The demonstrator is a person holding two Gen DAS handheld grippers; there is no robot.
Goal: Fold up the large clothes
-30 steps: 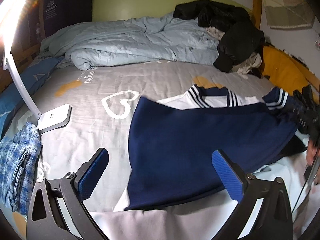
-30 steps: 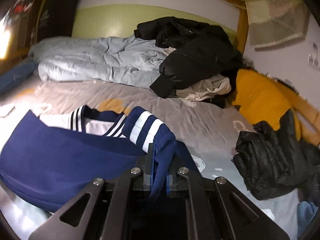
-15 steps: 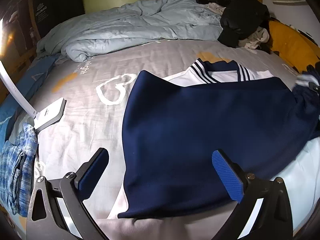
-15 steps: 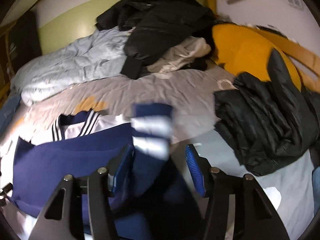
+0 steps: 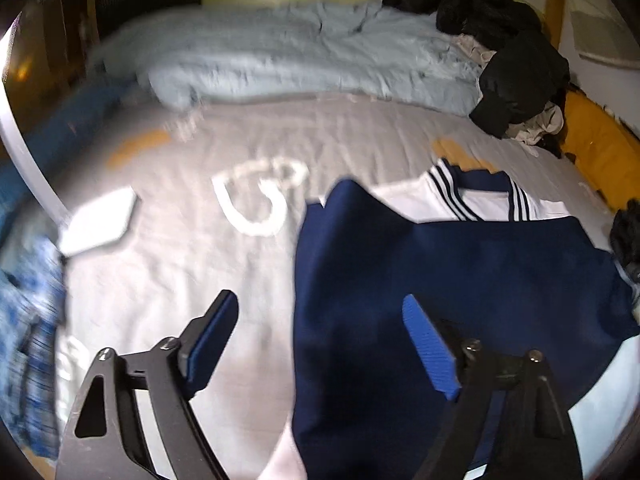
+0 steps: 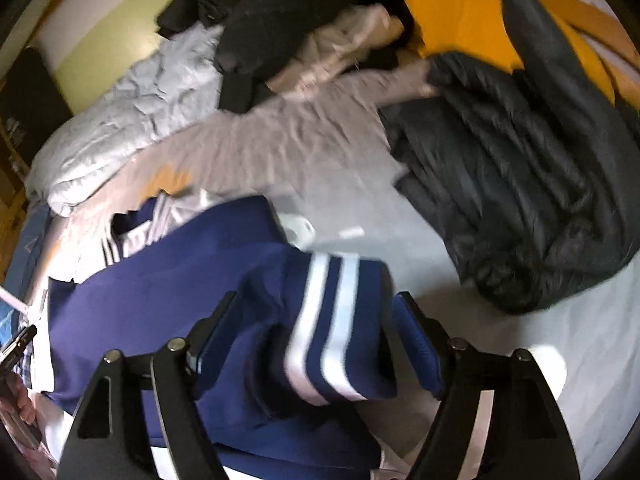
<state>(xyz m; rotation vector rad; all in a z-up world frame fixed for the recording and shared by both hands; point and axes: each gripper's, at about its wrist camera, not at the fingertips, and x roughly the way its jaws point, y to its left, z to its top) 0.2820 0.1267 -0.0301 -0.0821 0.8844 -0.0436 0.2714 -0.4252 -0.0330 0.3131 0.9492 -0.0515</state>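
Navy-blue knit sweater with white panel and white-striped collar (image 5: 460, 264), lying partly folded on the grey bed sheet printed with a white heart outline (image 5: 224, 280), toward the near right part of the bed in the left wrist view. Striped collar at the far edge; navy body doubled over the white panel. Sleeve cuff, navy with two white bands (image 6: 332, 320), lying bunched on the sweater body. Left gripper (image 5: 320, 340): black frame, blue pads, jaws spread and closing; the sweater's left edge lies below the gap between them, pads not pressing on anything. Right gripper (image 6: 308, 340): jaws spread and opening; the striped cuff sits between them, pads apart from the cloth as far as the blurred frame shows. Crumpled pale-blue duvet (image 5: 312, 60) along the far side of the bed. Heap of black jackets with a beige garment (image 5: 512, 64) at the far right corner. Dark quilted puffer jacket (image 6: 520, 184) on the sheet, right of the sweater, well apart. Orange-yellow cushion (image 6: 464, 16) against the wall. White desk lamp with flat base (image 5: 100, 220) on the sheet at left. Blue plaid garment (image 5: 28, 340) at the near left edge, blurred.
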